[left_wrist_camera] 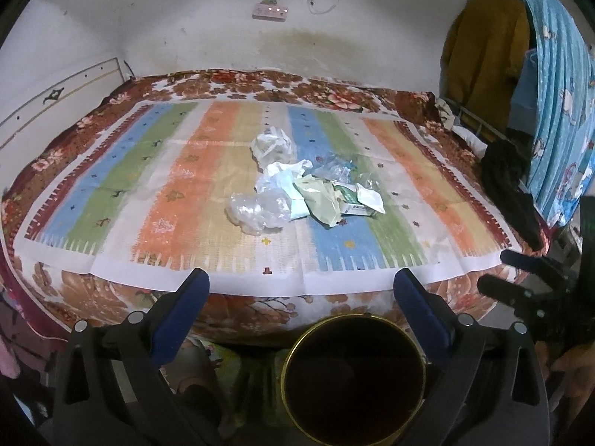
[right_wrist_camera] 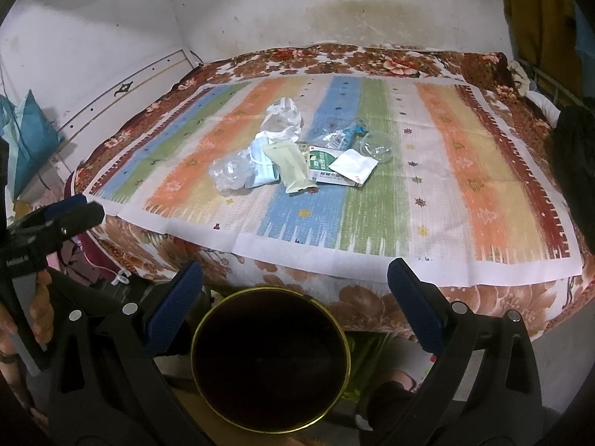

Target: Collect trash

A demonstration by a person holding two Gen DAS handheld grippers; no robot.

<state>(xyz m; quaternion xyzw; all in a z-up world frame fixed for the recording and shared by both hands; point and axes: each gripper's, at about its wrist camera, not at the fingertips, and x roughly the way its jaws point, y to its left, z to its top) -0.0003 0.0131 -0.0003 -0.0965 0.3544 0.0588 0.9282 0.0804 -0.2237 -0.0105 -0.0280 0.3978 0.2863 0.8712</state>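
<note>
left wrist view: the trash pile (left_wrist_camera: 303, 186) lies near the middle of the striped mat (left_wrist_camera: 111, 193), well beyond the blue pads of the left gripper (left_wrist_camera: 301, 293)
right wrist view: the same trash pile (right_wrist_camera: 297, 156) sits mid-mat, far ahead of the right gripper (right_wrist_camera: 295, 284)
pile contents: crumpled clear plastic bag (right_wrist_camera: 232, 174) at the near left, pale blue face mask (right_wrist_camera: 262, 171) touching it, beige-green pouch (right_wrist_camera: 292, 169) leaning over the mask, green-and-white box (right_wrist_camera: 325, 165) beside that, white square packet (right_wrist_camera: 353, 167) resting on the box, clear round lid (right_wrist_camera: 377, 145) behind the packet, white plastic bag (right_wrist_camera: 282, 117) at the far side
bin: a dark round bin with a gold rim (left_wrist_camera: 353, 383) stands on the floor below the bed edge, seen between the jaws in both views (right_wrist_camera: 269, 360)
left jaws: spread wide, nothing between them, held over the bin short of the bed
right jaws: spread wide, nothing between them, likewise over the bin
bed: floral blanket (right_wrist_camera: 372, 297) under the mat, hanging over the near edge
wall: pink power strip (left_wrist_camera: 270, 11) mounted above the bed
right side of room: blue patterned cloth (left_wrist_camera: 557, 93) hanging beside the bed
person: a hand (right_wrist_camera: 37, 308) grips the left gripper's handle at the left rim of the right wrist view
</note>
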